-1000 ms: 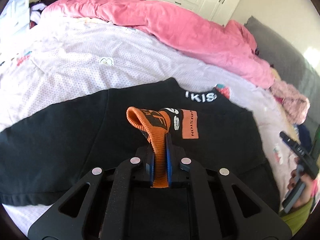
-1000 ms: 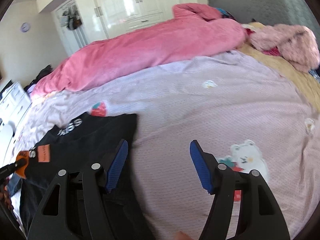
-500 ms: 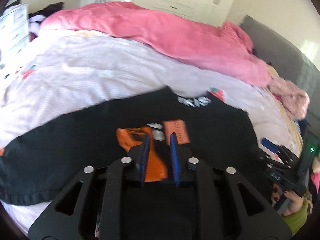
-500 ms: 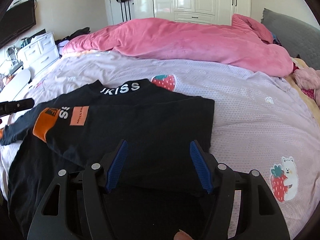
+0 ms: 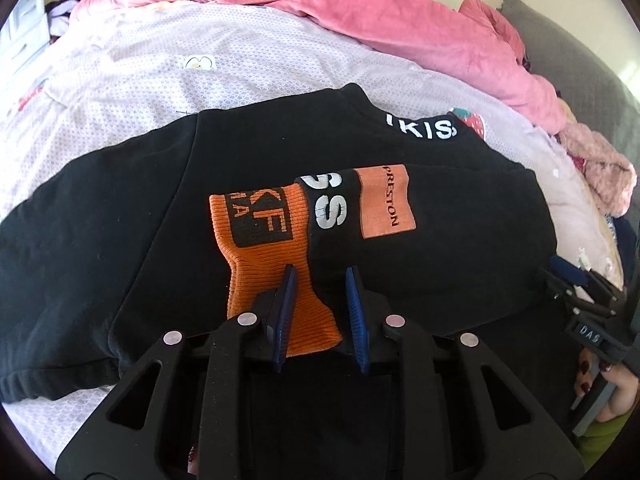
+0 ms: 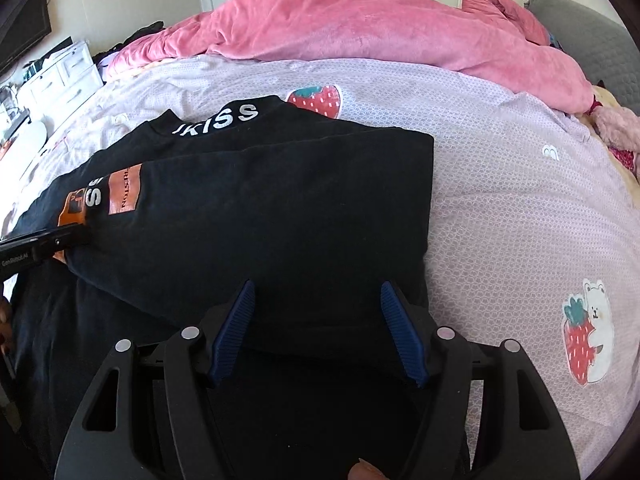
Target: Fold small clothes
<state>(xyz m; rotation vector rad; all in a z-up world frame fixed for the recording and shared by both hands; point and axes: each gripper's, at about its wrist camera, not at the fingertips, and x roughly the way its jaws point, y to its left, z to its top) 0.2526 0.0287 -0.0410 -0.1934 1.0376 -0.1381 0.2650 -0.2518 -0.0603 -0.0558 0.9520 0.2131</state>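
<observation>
Black cotton sweatshirt [image 5: 420, 248] flat on lilac bedspread [image 5: 132, 92]. Orange ribbed cuff [image 5: 276, 264], sleeve folded across body, long axis toward 12 o'clock from left gripper [image 5: 320, 316]; jaws just been opening, cuff between, pads not pressing. Right gripper [image 6: 318, 332] wide open, empty, over hem at 3 o'clock; left nearer cuff.

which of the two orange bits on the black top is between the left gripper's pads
The ribbed orange cuff, lying between the left gripper's just-opened pads. The flat orange PRESTON patch lies farther along the sleeve, beyond the fingertips.
</observation>
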